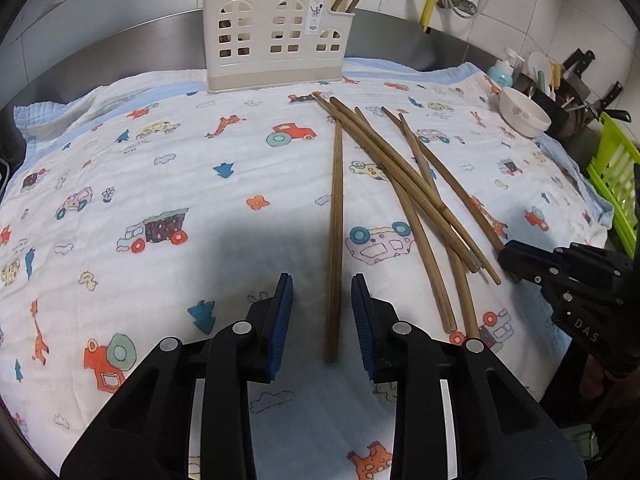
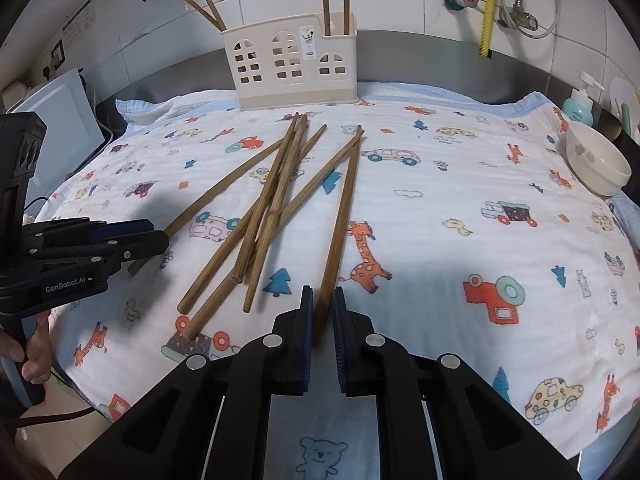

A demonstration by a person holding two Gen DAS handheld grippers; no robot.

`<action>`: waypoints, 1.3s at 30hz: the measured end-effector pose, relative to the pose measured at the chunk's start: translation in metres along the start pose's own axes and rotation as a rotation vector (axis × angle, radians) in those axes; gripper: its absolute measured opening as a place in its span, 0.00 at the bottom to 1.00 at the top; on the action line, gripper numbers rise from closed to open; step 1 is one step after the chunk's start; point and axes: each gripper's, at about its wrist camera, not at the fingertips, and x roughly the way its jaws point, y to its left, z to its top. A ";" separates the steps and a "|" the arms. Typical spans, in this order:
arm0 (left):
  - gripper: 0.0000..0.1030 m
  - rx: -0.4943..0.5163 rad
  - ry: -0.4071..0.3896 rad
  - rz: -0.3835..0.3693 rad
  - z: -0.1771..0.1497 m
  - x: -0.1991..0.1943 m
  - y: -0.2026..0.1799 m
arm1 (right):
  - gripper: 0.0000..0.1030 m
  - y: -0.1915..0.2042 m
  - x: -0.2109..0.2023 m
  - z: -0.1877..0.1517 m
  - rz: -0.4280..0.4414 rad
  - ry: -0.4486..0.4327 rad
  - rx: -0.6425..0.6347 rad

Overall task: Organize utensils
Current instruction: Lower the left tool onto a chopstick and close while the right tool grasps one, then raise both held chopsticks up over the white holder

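Several wooden chopsticks [image 1: 404, 184] lie crossed on a patterned cloth [image 1: 160, 184]; they also show in the right wrist view [image 2: 276, 196]. A cream utensil holder [image 1: 276, 36] stands at the back with chopsticks in it, also seen in the right wrist view [image 2: 292, 60]. My left gripper [image 1: 322, 296] is open, its jaws on either side of one chopstick [image 1: 336, 216] lying apart from the pile. My right gripper [image 2: 320, 304] is nearly closed around the near end of a chopstick [image 2: 340, 224] that rests on the cloth.
A white bowl [image 2: 596, 164] sits at the cloth's right edge, with a soap bottle [image 2: 580, 104] behind it. A green rack [image 1: 616, 176] and pans with knives [image 1: 576, 92] stand to the right. A white board [image 2: 60, 128] leans at the left. A tiled wall with pipes [image 2: 488, 4] rises behind.
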 end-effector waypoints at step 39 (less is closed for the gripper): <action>0.06 0.021 -0.043 0.036 0.024 -0.009 -0.001 | 0.06 -0.021 -0.118 0.097 0.003 -0.295 -0.116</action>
